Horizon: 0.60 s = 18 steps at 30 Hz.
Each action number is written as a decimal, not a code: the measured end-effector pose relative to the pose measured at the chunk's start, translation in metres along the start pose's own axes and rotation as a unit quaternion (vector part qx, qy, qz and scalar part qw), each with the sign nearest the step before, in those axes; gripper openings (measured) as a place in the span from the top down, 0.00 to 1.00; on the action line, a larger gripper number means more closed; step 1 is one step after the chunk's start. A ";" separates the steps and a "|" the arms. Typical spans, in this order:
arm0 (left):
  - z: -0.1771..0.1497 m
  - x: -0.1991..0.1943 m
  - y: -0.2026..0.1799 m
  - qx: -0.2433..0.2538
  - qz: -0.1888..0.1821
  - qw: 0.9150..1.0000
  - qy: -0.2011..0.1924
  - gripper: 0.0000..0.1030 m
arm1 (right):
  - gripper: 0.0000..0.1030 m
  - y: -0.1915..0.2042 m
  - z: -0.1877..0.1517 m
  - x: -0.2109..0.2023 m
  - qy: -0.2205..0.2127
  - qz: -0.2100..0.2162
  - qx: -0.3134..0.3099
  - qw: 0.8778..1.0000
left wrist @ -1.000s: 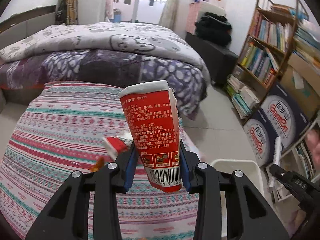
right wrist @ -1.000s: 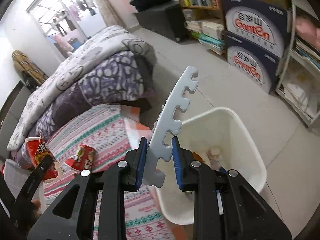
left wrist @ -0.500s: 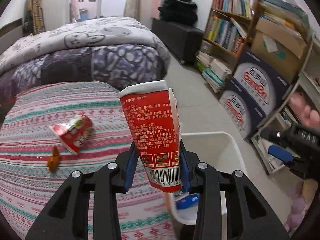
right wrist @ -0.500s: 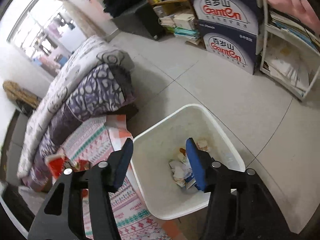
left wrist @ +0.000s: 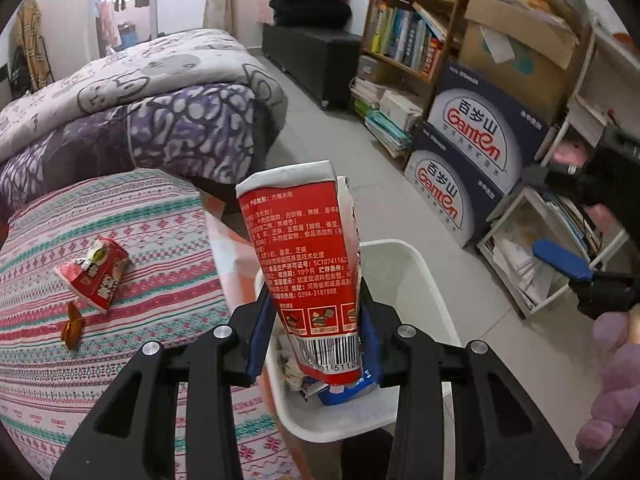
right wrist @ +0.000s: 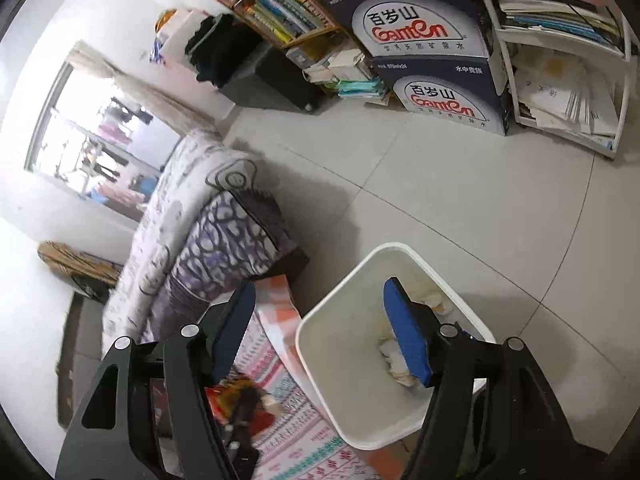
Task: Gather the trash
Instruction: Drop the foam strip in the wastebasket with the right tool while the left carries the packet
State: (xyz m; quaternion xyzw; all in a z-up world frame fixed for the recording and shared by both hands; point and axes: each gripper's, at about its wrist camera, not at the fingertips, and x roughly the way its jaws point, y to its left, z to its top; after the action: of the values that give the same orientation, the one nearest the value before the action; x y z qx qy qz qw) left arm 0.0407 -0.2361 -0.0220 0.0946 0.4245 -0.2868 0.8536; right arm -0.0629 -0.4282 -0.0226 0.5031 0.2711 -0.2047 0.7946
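Left wrist view: left gripper point(left wrist: 316, 326) clamped on an upright red noodle packet point(left wrist: 308, 272), held over the white trash bin point(left wrist: 424, 280) with scraps inside. Second red wrapper point(left wrist: 94, 274) and orange scrap point(left wrist: 72, 326) lie on the striped blanket point(left wrist: 120, 360), left of bin. Right wrist view: right gripper point(right wrist: 324, 332) jaws spread wide, holding nothing, above bin point(right wrist: 332, 360) rim. Ganten boxes point(right wrist: 424, 52) well apart, by bookshelf.

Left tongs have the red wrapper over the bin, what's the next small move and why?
Probably open the left tongs and drop it. The red wrapper is pinched upright with its lower end over the white bin, trash visible below. The right tongs are open and empty.
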 end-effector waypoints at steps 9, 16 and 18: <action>0.010 0.013 -0.037 0.022 -0.024 0.999 0.020 0.42 | 0.28 -0.024 0.018 -0.017 -0.038 0.007 0.059 0.998; 0.008 0.013 -0.030 0.026 -0.014 0.999 0.030 0.29 | 0.17 -0.018 0.017 -0.010 -0.032 0.006 0.050 0.998; 0.007 0.013 -0.024 0.025 -0.007 0.999 0.032 0.29 | 0.11 -0.011 0.011 -0.004 -0.026 0.002 0.043 0.999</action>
State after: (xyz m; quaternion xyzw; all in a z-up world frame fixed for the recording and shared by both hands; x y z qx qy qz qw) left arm 0.0380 -0.2640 -0.0258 0.1220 0.4450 -0.2997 0.8350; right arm -0.0701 -0.4424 -0.0234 0.5323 0.2404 -0.2276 0.7791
